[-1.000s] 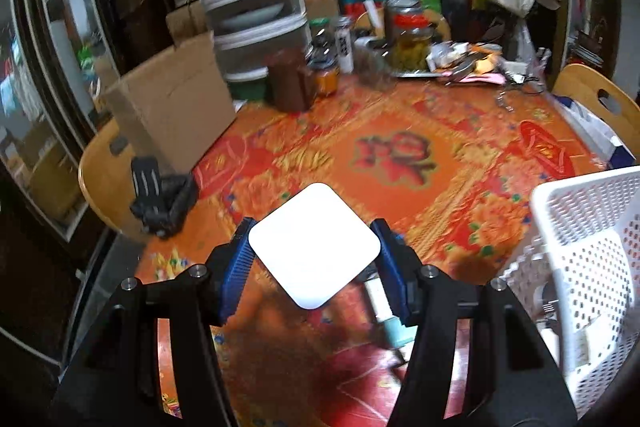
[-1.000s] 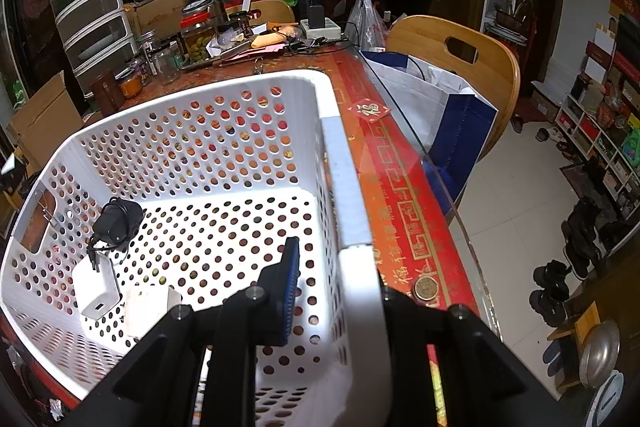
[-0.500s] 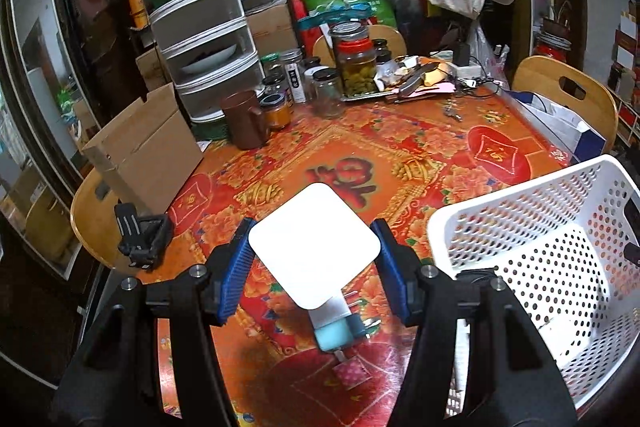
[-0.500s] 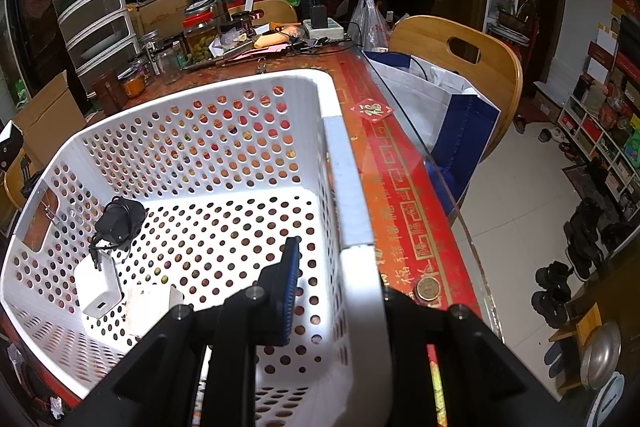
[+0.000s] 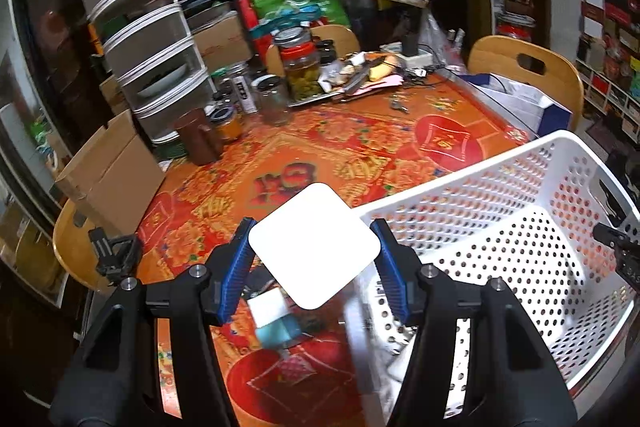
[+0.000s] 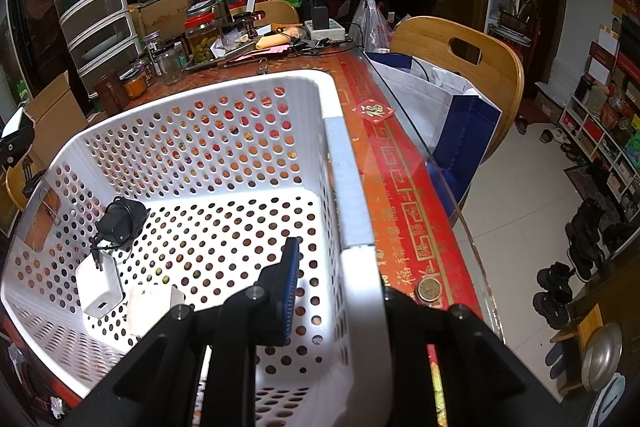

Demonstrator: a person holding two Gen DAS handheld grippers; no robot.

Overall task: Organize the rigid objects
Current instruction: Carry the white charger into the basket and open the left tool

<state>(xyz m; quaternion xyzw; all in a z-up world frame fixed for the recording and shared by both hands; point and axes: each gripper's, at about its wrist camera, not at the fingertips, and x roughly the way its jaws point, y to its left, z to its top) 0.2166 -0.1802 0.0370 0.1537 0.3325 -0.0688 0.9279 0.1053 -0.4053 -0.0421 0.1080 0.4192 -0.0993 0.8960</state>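
Over the basket's near edge: left hand-held gripper [image 5: 314, 247] carries a flat white square box with rounded corners [image 5: 314, 245], pinched corner to corner between the blue pads [image 5: 236, 263] — it hangs above the red-and-gold patterned worktop [image 5: 360, 147], right beside the rim of the white perforated plastic basket [image 5: 460, 187], not yet over the floor of it.
Right side: right hand-held gripper [image 6: 340, 291] is clamped on the basket's right wall, one blue pad inside and the other finger outside, steadying it.
Risk one: that diagonal pinch on two corners looks thin; a jolt could let the box twist or slip out short of the basket.
Risk two: let go from here and I'd expect the box to catch the rim and drop onto the clutter below — a small teal-and-white item [image 5: 276, 327] lies there, blurred.
Risk three: a knock on the rim could drag the basket against the right-hand hold.
Left view only: the held box and its grip.
Right view only: the basket's contents — a black plug adapter [image 6: 120, 221], a white USB charger [image 6: 98, 293], a cream block [image 6: 150, 307] — plus bare floor beyond them for the box.
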